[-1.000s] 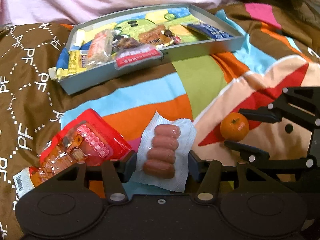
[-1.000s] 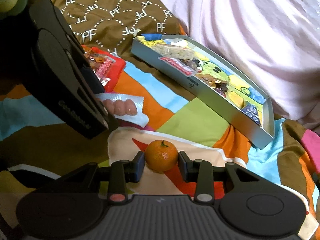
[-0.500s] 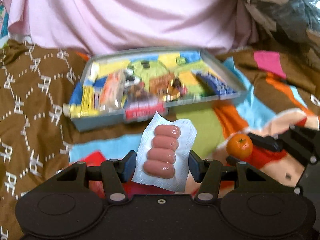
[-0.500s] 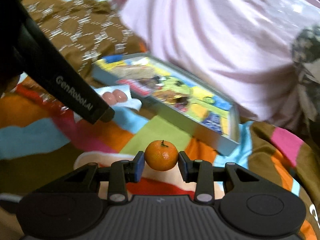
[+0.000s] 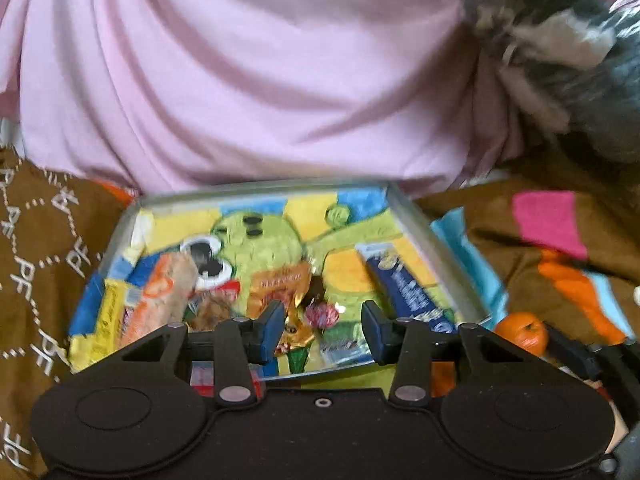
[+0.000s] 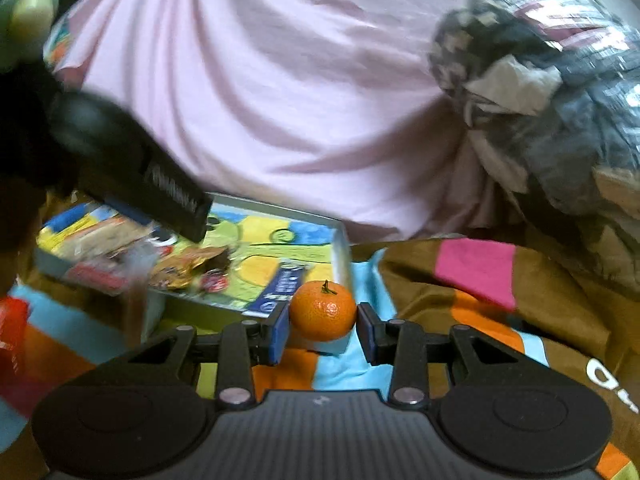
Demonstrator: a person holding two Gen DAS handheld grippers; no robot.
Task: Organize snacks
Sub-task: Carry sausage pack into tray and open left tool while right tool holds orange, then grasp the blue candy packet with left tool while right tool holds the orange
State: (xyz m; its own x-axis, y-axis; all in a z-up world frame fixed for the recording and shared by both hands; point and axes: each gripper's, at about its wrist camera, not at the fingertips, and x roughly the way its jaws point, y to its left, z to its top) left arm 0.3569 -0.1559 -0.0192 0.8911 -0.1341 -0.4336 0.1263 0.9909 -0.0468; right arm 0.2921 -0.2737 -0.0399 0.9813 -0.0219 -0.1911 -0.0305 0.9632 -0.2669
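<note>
The grey snack tray [image 5: 424, 232] with a cartoon-printed floor lies on the bed and holds several wrapped snacks. My left gripper [image 5: 324, 332] hangs open and empty over the tray's front edge. The sausage pack is a pale blur [image 6: 138, 304] falling at the tray's near edge in the right wrist view. My right gripper [image 6: 322, 330] is shut on a small orange [image 6: 323, 311], held just off the tray's right corner [image 6: 342, 248]. The orange also shows in the left wrist view [image 5: 522, 332].
A pink pillow [image 5: 260, 80] lies behind the tray. A dark crumpled bag [image 6: 560, 92] sits at the back right. The bedspread [image 6: 480, 272] is brown with colour patches. A red snack bag [image 6: 12, 332] lies at the left.
My left gripper moved forward over the tray and opened, letting go of the sausage pack. My right gripper carried the orange toward the tray's right corner.
</note>
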